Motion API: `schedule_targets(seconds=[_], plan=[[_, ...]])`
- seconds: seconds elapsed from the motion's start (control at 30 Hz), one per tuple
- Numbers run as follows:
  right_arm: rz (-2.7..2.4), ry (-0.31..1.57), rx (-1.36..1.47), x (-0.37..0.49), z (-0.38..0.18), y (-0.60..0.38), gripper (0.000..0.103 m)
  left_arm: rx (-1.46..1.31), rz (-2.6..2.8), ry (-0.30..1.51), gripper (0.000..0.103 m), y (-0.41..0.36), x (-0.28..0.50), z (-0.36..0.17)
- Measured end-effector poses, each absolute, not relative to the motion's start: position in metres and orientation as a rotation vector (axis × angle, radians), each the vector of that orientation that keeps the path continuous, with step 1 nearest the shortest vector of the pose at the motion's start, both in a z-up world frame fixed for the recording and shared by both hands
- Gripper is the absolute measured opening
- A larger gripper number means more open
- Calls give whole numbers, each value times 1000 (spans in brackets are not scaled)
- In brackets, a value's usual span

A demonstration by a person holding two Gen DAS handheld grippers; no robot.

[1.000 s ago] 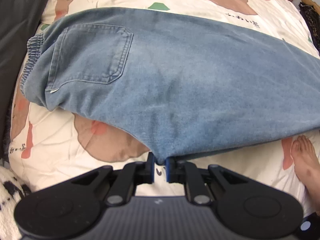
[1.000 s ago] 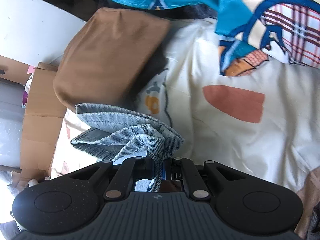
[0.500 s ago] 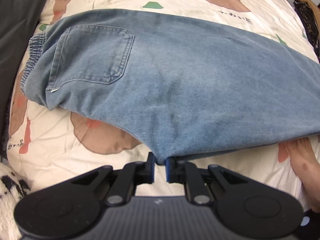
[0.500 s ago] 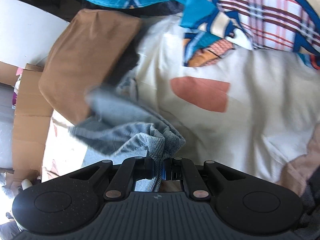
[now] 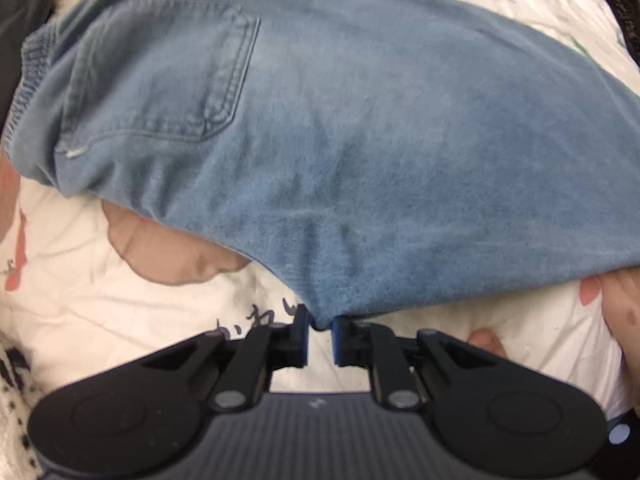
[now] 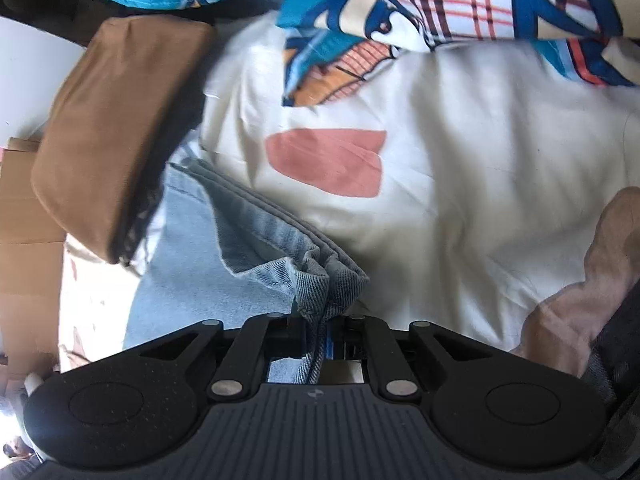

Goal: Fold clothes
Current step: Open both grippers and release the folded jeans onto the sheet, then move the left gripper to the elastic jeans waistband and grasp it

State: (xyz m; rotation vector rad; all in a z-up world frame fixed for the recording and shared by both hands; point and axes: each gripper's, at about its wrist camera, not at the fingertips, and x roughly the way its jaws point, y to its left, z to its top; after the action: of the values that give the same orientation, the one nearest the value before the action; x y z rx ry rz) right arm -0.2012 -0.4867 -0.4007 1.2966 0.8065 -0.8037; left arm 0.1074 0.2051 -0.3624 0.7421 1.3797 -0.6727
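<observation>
Since the earlier frame, the left gripper (image 5: 320,330) has been brought lower toward the bedsheet (image 5: 100,300), so that the jeans (image 5: 360,140) fill more of the left wrist view. In the right wrist view the folded brown garment (image 6: 116,132) has shifted and more of the pale inner denim is shown beside it.

The jeans are laid flat on the bedsheet with the long axis running across the left wrist view: the elastic waistband (image 5: 28,80) and back pocket (image 5: 160,76) are pointed to the left, and the legs are extended off to the right. A bare foot (image 5: 624,320) is seen at the right edge, just under the denim.

A fold at the near edge of the jeans is pinched between the 2 blue pads (image 5: 305,336) of the left gripper, which are held nearly together.

In the right wrist view, a bunched hem of the jeans (image 6: 320,280) is caught between the fingers of the right gripper (image 6: 320,340); its jaws are opening, with denim between them. A patterned blue cloth (image 6: 360,20) is lying beyond on the sheet.
</observation>
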Motion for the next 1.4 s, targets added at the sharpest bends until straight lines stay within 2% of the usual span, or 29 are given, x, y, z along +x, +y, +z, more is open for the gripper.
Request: schedule_targets(seconds=[0.03, 0.23, 0.4, 0.47, 0.53, 0.67, 0.83, 1.13, 1.4], plan=[[-810, 815, 1296, -202, -401, -487, 15, 753, -677, 1384, 14, 205, 107, -364], [-832, 839, 1259, -212, -391, -492, 29, 756, -658, 1402, 14, 215, 106, -359], [-848, 846, 1185, -220, -376, -499, 29, 700, -647, 1394, 17, 232, 103, -337], [-836, 842, 1134, -219, -367, -502, 29, 680, -635, 1384, 26, 240, 102, -326], [-796, 805, 1085, -215, -357, -504, 29, 676, -609, 1364, 41, 247, 102, -315], [-658, 780, 1012, -194, -350, -504, 29, 672, -554, 1339, 43, 254, 103, -297], [-558, 836, 868, -159, -356, -499, 29, 607, -496, 1311, 54, 265, 101, -276], [-511, 928, 652, -123, -371, -495, 29, 487, -380, 1278, 62, 275, 105, -233], [-577, 1000, 673, -134, -386, -522, 29, 394, -345, 1253, 64, 268, 113, -204]])
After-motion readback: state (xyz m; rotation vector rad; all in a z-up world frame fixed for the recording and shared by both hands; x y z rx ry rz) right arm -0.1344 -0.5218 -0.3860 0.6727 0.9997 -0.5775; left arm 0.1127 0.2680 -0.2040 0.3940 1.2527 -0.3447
